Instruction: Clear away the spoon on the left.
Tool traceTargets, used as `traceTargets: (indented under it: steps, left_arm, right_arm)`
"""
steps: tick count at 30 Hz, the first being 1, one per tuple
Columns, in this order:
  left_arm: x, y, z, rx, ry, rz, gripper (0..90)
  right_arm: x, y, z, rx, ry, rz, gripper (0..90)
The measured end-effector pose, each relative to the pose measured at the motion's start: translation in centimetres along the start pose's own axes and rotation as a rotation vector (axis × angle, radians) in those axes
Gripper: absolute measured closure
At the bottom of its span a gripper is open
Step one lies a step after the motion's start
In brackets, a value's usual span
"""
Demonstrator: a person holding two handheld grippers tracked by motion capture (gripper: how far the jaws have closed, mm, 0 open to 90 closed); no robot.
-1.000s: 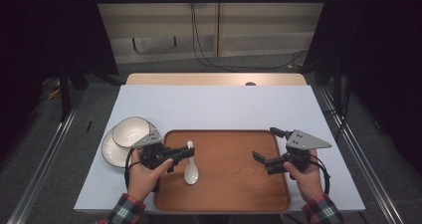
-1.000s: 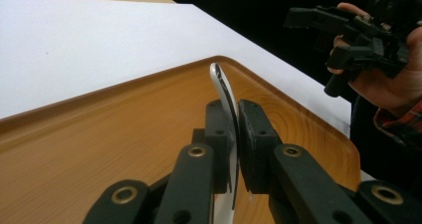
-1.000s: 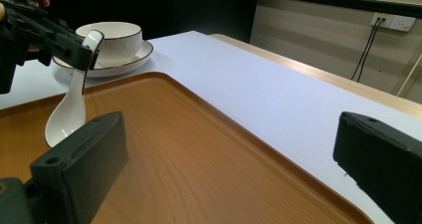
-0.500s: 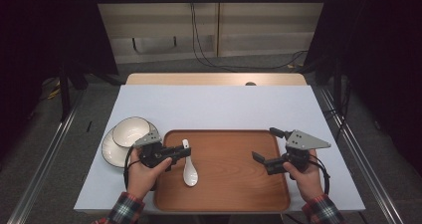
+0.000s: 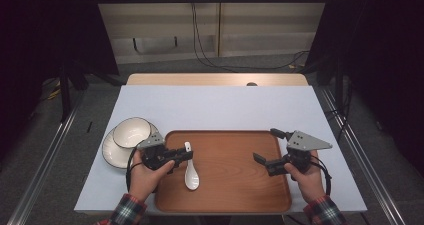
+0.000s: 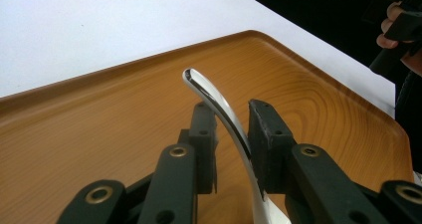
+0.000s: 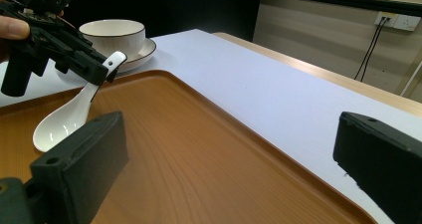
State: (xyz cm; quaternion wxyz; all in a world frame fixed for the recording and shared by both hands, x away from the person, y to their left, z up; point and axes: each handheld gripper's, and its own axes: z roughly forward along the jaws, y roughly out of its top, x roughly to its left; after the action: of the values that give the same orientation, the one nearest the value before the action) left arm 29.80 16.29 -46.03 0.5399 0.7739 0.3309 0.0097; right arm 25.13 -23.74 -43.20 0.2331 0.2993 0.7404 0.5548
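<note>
A white ceramic spoon [image 5: 191, 177] lies with its bowl on the left part of a wooden tray [image 5: 235, 190]. My left gripper [image 5: 186, 155] reaches in from the tray's left edge and is shut on the spoon's handle. In the left gripper view the curved handle [image 6: 219, 104] rises between the two black jaws above the tray [image 6: 74, 134]. My right gripper [image 5: 266, 145] hovers open over the tray's right side, with nothing between its fingers. The right gripper view shows the spoon [image 7: 64, 122] held by the left gripper [image 7: 102, 69] across the tray [image 7: 199, 169].
A white bowl [image 5: 131, 131] with a dark rim sits on a white plate [image 5: 112, 155] just left of the tray, on the pale tabletop [image 5: 215, 107]. The bowl [image 7: 112, 35] stands right behind the left gripper. The table's far half lies bare.
The left gripper has drawn slightly back toward the person, and the spoon has shifted a little with it. The right gripper has stayed in place.
</note>
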Motion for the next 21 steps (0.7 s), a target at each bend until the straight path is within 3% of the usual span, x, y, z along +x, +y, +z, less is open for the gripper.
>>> traceTargets:
  steps: [21]
  left_arm:
    - [0.27, -0.29, 0.11, 0.051, 0.047, -0.026, 68.0]
  right_arm:
    - [0.11, 0.03, 0.02, 0.001, -0.002, 0.003, 0.2]
